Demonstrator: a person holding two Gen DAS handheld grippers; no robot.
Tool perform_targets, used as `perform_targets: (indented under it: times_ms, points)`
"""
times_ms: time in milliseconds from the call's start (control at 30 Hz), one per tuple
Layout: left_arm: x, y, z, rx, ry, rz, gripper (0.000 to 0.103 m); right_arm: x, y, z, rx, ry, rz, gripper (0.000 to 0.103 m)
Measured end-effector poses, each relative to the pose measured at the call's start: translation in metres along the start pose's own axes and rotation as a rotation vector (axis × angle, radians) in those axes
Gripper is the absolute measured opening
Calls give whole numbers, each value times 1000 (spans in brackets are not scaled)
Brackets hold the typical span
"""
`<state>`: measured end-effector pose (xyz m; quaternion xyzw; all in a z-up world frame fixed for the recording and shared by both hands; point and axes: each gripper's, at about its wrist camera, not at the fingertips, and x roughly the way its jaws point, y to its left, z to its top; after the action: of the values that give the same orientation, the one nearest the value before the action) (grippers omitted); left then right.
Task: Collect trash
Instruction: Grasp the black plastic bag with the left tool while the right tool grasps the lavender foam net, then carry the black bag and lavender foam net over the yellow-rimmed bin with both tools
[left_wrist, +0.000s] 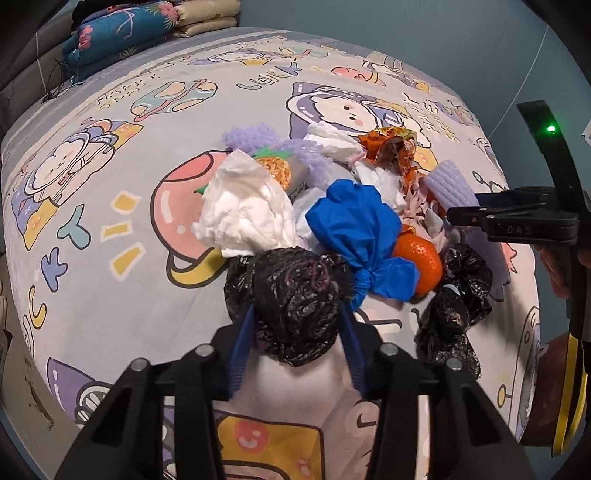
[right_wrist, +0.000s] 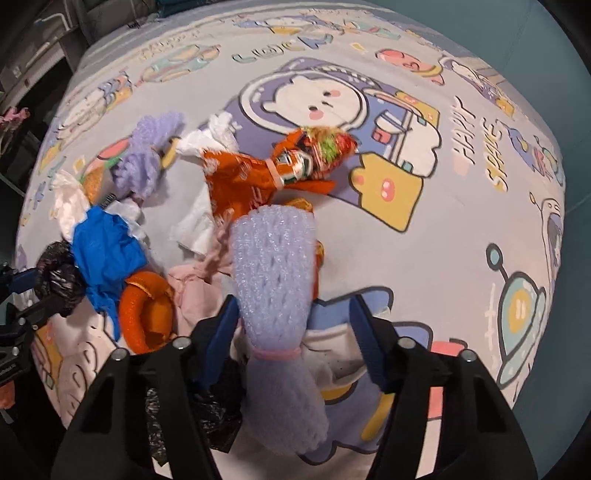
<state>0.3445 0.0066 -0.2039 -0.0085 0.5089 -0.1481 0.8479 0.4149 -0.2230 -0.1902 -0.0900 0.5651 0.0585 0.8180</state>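
Trash pile: a heap of crumpled scraps lies on the bed (left_wrist: 110, 229), on a cartoon-printed sheet, in front of both tools.
Left tool (left_wrist: 297, 332): its blue fingers (left_wrist: 242, 350) sit on either side of a crumpled black plastic bag (left_wrist: 295, 291), close against it; whether they press it cannot be told.
Right tool (right_wrist: 293, 325): its jaws stand wide apart around a lilac foam net sleeve (right_wrist: 275, 266) tied with a pink band; only the left finger (right_wrist: 221, 332) lies against the foam, the right one stands clear.
Near items: a second black bag (left_wrist: 458, 306) lies right of the first; an orange peel (left_wrist: 421, 262) rests between it and a blue wad (left_wrist: 354, 229).
Middle items: white tissue (left_wrist: 247, 206) lies left of the blue wad, touching it.
Far items: an orange snack wrapper (right_wrist: 258, 173) lies beyond the foam sleeve, and another lilac foam piece (right_wrist: 155, 147) at the pile's far left.
Background: folded quilts (left_wrist: 147, 29) are stacked at the bed's far corner.
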Motion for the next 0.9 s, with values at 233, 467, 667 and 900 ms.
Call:
perform_targets:
  times_ms: [233,467,667,900]
  points:
    - [-25,10,-11,-23,-40,-42,27,-20,-7,-8,76,-48,18,29]
    - [-60,13,-21,-9,-104,-63,27,-51,0,-22,86,-85,54,28]
    - [-85,13,-28,-5,-93,-50,27,-81,8,-44,89,-82,105,28]
    - [-109,-2,-37,23,-91,-54,27,-128,0,-87,181,-97,115,28]
